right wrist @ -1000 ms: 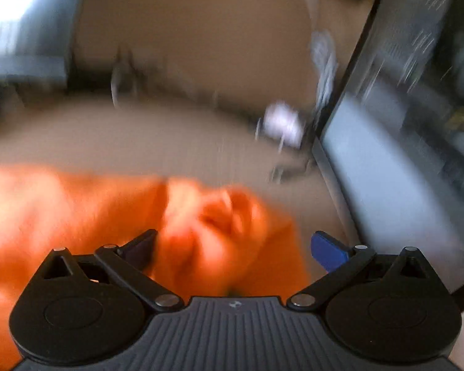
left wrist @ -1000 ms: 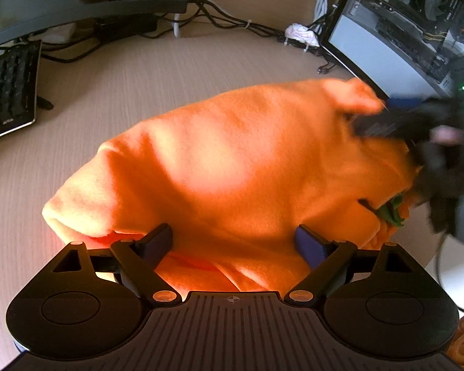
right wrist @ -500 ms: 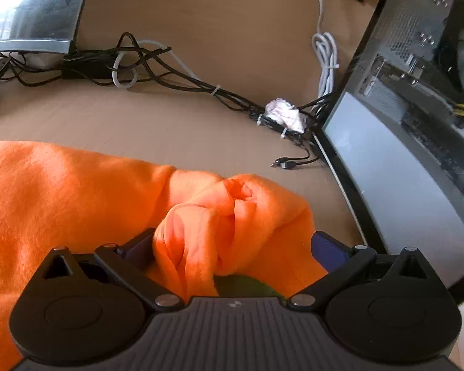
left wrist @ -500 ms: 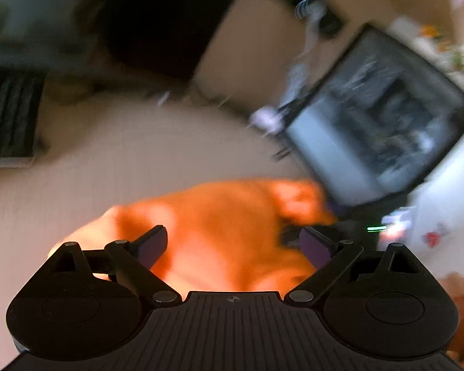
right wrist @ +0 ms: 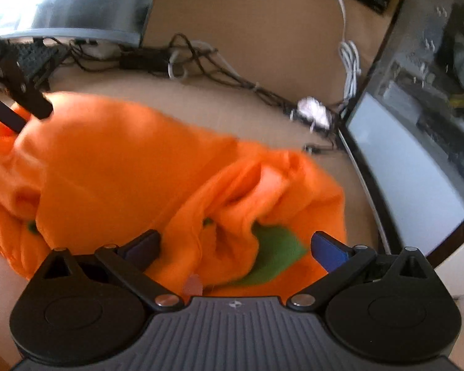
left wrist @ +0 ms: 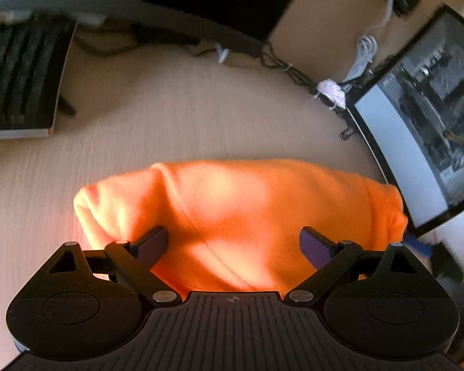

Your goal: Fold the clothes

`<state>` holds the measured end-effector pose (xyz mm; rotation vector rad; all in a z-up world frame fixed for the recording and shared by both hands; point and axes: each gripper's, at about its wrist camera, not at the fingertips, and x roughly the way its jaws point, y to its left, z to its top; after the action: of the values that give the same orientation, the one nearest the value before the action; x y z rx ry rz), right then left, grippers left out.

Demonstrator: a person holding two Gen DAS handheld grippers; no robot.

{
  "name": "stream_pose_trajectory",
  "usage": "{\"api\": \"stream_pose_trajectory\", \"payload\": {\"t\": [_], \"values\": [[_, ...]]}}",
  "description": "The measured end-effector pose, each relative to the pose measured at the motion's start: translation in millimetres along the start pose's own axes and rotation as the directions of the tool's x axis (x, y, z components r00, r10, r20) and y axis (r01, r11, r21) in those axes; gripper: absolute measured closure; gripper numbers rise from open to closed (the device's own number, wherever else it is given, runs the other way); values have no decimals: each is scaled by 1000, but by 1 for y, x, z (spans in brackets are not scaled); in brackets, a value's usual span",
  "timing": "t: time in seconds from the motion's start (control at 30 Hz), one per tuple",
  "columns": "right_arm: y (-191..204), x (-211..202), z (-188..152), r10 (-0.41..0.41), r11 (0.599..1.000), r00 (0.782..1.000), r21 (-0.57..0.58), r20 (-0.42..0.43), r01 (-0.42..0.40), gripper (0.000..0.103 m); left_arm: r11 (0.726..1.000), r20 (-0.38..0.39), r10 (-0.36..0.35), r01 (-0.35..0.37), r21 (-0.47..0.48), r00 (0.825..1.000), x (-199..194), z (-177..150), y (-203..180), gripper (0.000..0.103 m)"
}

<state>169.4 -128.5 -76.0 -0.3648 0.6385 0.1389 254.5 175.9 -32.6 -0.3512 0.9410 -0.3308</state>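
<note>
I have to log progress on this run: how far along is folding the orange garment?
Done: the orange garment is gathered into a compact bundle on the desk. In hand: nothing is clamped; the left gripper and right gripper are both open over it. Left: the right end looks bunched, green lining showing, and needs tidying.

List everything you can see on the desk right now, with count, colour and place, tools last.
Garment: one, orange fleece with a green patch, bunched mid-desk.
Desk: one, light wood, under everything.
Keyboard: one, black, far left.
Monitor: one, silver-edged, back left.
Computer case: one, black with clear side panel, right.
Cables: a black tangle along the back; one white coil by the case.
Crumpled white wad: one, among the cables.
Left tool: black, jaws open over the garment's near edge.
Right tool: black, jaws open over the bunched end.
</note>
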Motion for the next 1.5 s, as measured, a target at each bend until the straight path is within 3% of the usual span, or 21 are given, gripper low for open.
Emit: {"api": "stream_pose_trajectory", "payload": {"t": [0.1,0.2,0.37,0.5,0.6,0.7,0.8,0.87,0.97,1.07,1.17,1.23,1.3,1.43,1.5], "values": [[-14,-18,21,-38,999,993,18,114,36,0,992,49,-105,101,79,993,-27,-1,-22,7],[-20,-4,38,-128,992,985,10,118,128,0,978,21,-177,173,117,984,-30,-9,-36,7],[-16,56,26,-309,946,951,-104,-2,307,0,992,-116,-90,100,82,989,3,-36,-35,7],[-17,51,25,-320,945,947,-77,-4,319,0,996,-142,-77,83,36,987,6,-46,-28,7],[-24,30,34,-262,965,965,27,26,261,0,996,-133,-82,85,22,988,2,-47,-23,7],[-30,5,37,-146,984,985,120,97,134,0,996,-129,-83,85,12,988,1,-46,-20,7],[-6,15,22,-80,997,996,19,47,79,0,997,-109,-72,74,12,991,-5,-41,-17,7],[11,31,6,-92,992,996,-87,-11,90,0,999,-74,-31,33,23,997,-16,-36,-11,7],[14,21,13,-115,990,993,-78,4,115,0,998,-9,55,-55,23,998,-34,-30,1,7],[19,-11,33,-78,994,989,-63,129,86,0,991,38,126,-125,-43,991,-53,-25,24,7],[38,-34,50,67,997,981,-37,183,-61,0,978,53,190,-184,-101,980,-65,-22,45,7],[57,-31,55,191,981,972,4,136,-193,0,974,47,201,-194,-119,978,-68,-23,53,7],[77,-14,52,256,966,965,26,64,-258,0,974,37,202,-196,-115,979,-67,-24,54,7],[104,12,36,249,968,967,43,-61,-247,0,972,30,225,-222,-83,974,-75,-32,60,7],[112,5,37,254,967,966,26,-51,-253,0,963,31,264,-261,-68,964,-80,-35,65,7]]}}
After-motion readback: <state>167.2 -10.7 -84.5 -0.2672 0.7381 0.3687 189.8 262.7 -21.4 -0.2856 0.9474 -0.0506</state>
